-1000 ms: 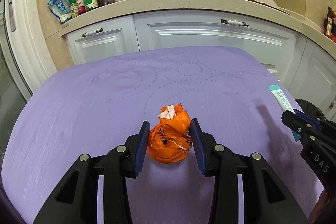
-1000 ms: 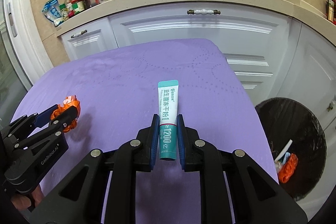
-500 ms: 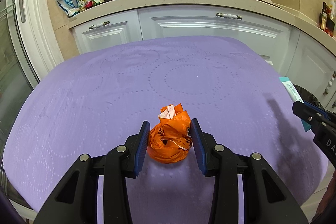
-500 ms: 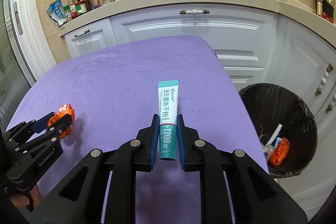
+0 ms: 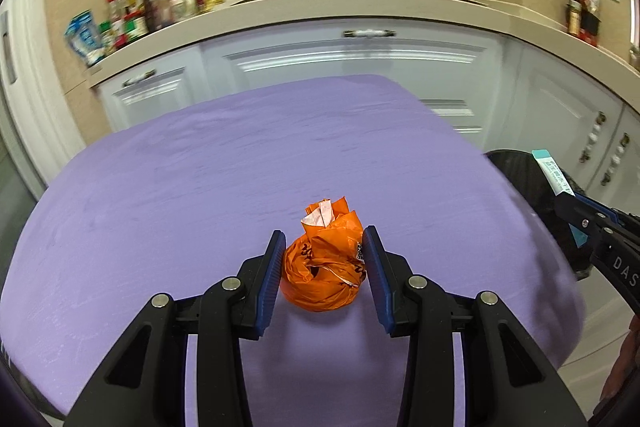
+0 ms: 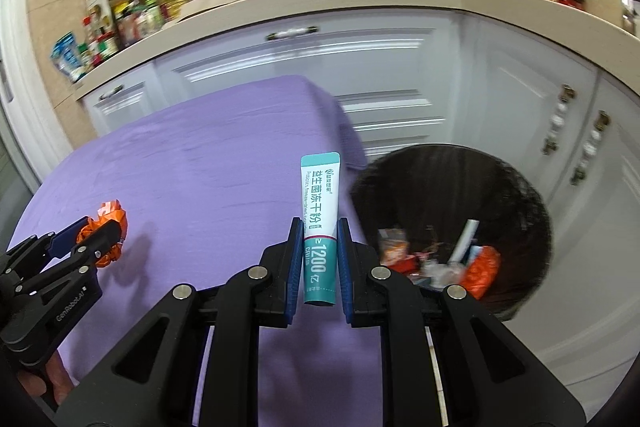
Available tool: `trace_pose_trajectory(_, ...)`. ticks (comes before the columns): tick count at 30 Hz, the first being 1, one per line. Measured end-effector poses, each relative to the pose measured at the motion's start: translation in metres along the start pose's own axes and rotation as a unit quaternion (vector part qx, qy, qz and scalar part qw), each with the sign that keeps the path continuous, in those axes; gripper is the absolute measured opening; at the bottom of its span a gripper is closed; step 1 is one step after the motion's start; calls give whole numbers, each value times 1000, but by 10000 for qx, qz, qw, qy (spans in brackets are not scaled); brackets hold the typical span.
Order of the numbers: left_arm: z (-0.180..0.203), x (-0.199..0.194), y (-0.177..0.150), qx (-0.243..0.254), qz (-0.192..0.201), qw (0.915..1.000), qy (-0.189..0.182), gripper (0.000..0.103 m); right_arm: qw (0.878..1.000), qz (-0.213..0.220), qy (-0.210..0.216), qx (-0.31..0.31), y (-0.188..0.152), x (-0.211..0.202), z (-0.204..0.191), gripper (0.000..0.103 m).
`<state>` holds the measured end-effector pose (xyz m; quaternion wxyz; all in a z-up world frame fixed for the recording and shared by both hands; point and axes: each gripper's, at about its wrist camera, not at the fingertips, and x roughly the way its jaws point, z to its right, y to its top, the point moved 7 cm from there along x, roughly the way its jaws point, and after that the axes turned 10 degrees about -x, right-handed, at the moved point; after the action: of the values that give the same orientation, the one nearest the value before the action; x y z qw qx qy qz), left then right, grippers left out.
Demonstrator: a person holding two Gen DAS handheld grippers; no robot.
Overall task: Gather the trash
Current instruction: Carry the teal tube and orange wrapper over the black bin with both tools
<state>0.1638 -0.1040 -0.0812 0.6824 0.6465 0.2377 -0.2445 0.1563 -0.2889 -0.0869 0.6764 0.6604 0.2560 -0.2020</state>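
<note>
Both views have swung toward the round black trash bin (image 6: pixel 452 223). Your right claw (image 6: pixel 319 259) clamps the teal-and-white sachet (image 6: pixel 320 223), long axis forward, bin just right. Left claw (image 5: pixel 324 267) pinches the crumpled orange plastic bag (image 5: pixel 324 271), farther from the bin.

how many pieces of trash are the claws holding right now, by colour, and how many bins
orange crumpled bag, in the left claw: 1
teal and white sachet, in the right claw: 1
black trash bin, already holding scraps: 1
total: 2 held pieces, 1 bin

Counter bottles (image 5: pixel 160 7) blurred, labels unreadable; bin (image 5: pixel 532 187) partly behind table edge, sachet.
</note>
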Motion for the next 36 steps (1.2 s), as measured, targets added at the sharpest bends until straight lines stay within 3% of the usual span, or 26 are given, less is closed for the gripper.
trace_pose_trajectory(15, 119, 3, 13, 672, 202, 9949, -728, 40, 9956, 115, -825, 439, -6, -12, 106, 16)
trace_pose_trajectory(36, 201, 37, 26, 972, 320, 9896, -1009, 41, 9920, 201, -1117, 561, 5, 12, 159, 17)
